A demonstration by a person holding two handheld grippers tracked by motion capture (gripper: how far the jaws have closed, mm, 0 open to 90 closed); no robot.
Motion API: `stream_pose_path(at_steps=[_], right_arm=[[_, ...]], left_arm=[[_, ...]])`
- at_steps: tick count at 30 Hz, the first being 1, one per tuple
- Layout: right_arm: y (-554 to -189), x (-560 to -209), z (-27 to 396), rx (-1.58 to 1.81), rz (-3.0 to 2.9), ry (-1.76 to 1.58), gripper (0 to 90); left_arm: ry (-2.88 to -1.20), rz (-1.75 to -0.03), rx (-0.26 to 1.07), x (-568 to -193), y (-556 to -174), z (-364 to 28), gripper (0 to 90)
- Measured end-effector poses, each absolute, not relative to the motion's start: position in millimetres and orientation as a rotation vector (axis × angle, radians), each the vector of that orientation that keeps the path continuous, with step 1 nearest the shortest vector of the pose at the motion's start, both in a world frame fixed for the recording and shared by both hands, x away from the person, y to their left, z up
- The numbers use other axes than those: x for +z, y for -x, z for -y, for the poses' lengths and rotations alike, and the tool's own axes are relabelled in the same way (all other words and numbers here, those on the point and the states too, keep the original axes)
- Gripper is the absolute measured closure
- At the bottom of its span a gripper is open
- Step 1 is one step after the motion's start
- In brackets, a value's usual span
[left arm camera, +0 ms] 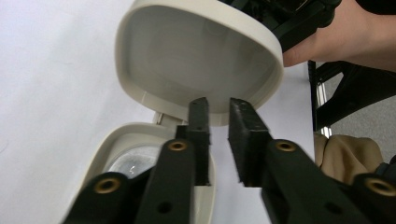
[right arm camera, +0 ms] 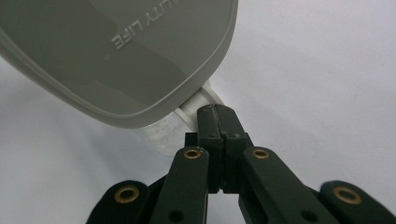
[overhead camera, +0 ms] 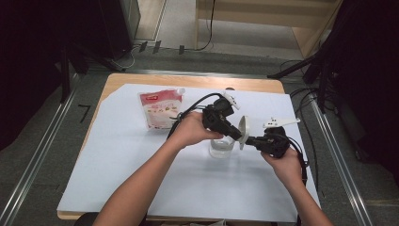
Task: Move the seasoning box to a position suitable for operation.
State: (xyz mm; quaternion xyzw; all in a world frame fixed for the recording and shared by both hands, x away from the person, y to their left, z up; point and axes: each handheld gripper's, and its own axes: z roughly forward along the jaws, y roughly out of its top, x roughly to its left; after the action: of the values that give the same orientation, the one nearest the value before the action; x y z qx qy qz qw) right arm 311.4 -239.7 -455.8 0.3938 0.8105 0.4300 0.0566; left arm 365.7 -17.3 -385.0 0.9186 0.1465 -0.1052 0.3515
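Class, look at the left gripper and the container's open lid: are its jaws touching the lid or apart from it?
Apart. In the left gripper view the left gripper stands open before the lid; nothing lies between its pads, which press on nothing.

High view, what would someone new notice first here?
Mid-table on the white sheet, a clear jar stands with its hinged lid swung upright. Both grippers meet there: the right gripper is shut at the lid's edge, and the left gripper, jaws slightly apart, is against it. Behind, to the left, lies a pink pouch.
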Motion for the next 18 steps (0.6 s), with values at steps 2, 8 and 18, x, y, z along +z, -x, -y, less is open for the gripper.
stream_pose_path(at_steps=[2,8,18], right_arm=[[-311.2,-454.6,241.6,1.313,-2.452,-1.203,87.3],[-309.8,-448.9,253.2,1.355,-2.401,-1.225,82.4],[-301.4,-443.7,257.9,1.361,-2.403,-1.226,76.9]], left_arm=[[-2.374,-0.381,-0.271,-384.2,-366.1,14.0,71.1],[-2.352,-0.379,-0.245,-380.9,-364.6,3.6,61.3],[-2.308,-0.393,-0.259,-381.5,-359.7,-11.6,61.7]])
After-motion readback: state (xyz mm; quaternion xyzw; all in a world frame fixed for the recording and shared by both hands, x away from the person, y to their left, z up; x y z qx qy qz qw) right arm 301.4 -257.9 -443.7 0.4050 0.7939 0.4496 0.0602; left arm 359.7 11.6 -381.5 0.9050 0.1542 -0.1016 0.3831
